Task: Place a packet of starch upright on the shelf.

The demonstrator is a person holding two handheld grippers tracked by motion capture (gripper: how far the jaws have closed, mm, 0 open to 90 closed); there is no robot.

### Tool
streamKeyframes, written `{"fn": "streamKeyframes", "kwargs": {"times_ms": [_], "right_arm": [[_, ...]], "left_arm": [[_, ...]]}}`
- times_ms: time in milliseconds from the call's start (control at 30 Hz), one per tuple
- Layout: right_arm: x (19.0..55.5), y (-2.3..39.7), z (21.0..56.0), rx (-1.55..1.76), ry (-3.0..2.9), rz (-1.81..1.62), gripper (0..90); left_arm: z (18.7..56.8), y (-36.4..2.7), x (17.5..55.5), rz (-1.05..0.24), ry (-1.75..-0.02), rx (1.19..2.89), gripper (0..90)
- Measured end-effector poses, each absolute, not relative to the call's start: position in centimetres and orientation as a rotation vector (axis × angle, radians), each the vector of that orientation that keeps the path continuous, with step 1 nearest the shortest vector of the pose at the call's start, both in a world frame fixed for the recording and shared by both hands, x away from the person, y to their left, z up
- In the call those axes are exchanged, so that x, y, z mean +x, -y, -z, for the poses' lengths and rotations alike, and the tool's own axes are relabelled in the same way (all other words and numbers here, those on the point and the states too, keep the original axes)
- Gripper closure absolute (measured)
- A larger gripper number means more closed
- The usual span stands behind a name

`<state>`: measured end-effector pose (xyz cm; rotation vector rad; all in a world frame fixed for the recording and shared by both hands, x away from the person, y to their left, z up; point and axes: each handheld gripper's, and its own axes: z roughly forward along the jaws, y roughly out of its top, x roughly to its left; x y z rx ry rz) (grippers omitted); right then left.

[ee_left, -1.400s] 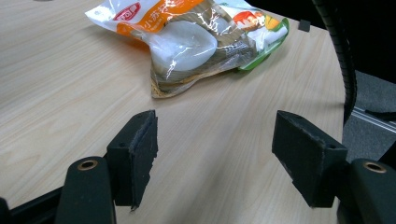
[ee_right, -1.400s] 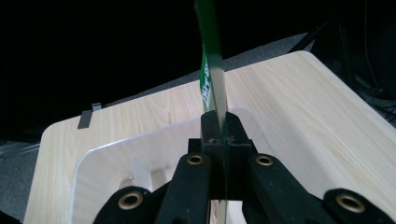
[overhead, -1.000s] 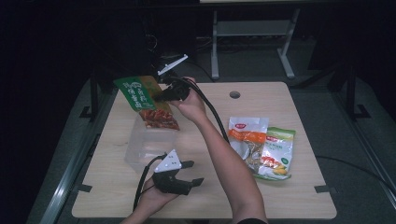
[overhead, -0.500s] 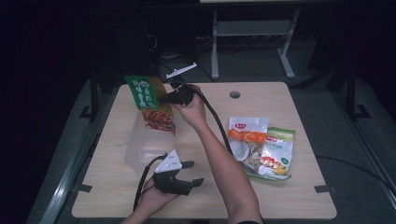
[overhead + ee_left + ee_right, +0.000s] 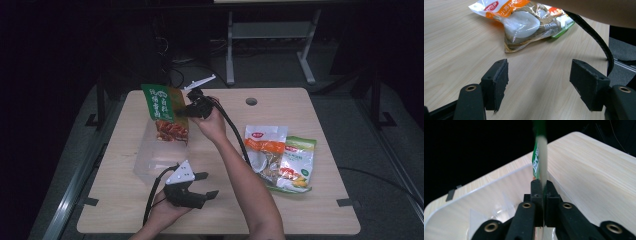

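Note:
My right gripper (image 5: 180, 113) holds a green snack bag (image 5: 162, 112) with a red-orange picture by its edge, above the far end of a clear plastic box (image 5: 152, 159). In the right gripper view the bag (image 5: 539, 157) stands edge-on between the pads of the right gripper (image 5: 541, 186), over the box (image 5: 474, 191). The jaws have just been opening a little, and the bag is still pinched between them. My left gripper (image 5: 209, 185) rests near the front of the table, open with nothing between its pads (image 5: 497, 75).
An orange-and-white food packet (image 5: 265, 147) (image 5: 524, 22) and a green-and-yellow packet (image 5: 298, 165) lie at the right of the wooden table (image 5: 310, 210). A round hole (image 5: 251, 101) is near the far edge. The right gripper's cable (image 5: 596, 37) crosses the table.
The right gripper has come down and slightly right with the green bag, bringing it lower over the clear box. The left gripper has stayed put.

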<state>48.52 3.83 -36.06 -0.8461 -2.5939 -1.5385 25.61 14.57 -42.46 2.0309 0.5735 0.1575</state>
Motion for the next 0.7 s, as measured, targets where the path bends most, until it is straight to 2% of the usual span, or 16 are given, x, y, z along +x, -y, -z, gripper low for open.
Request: {"fn": "streamKeyframes", "kwargs": {"times_ms": [67,267,367,700], "right_arm": [[48.5,-3.8,36.0,-0.855,2.617,1.512,77.0],[48.7,-2.9,35.9,-0.875,2.615,1.451,64.9],[48.6,-2.2,35.7,-0.886,2.615,1.453,55.0],[47.9,0.1,35.0,-0.862,2.614,1.416,50.5]], "left_arm": [[42.5,-14.5,25.6,-0.160,-0.570,2.028,31.1],[42.6,-14.5,25.7,-0.154,-0.578,2.030,31.0],[42.6,-14.5,25.7,-0.154,-0.578,2.029,31.1],[42.6,-14.6,25.8,-0.148,-0.585,2.026,31.0]]}}
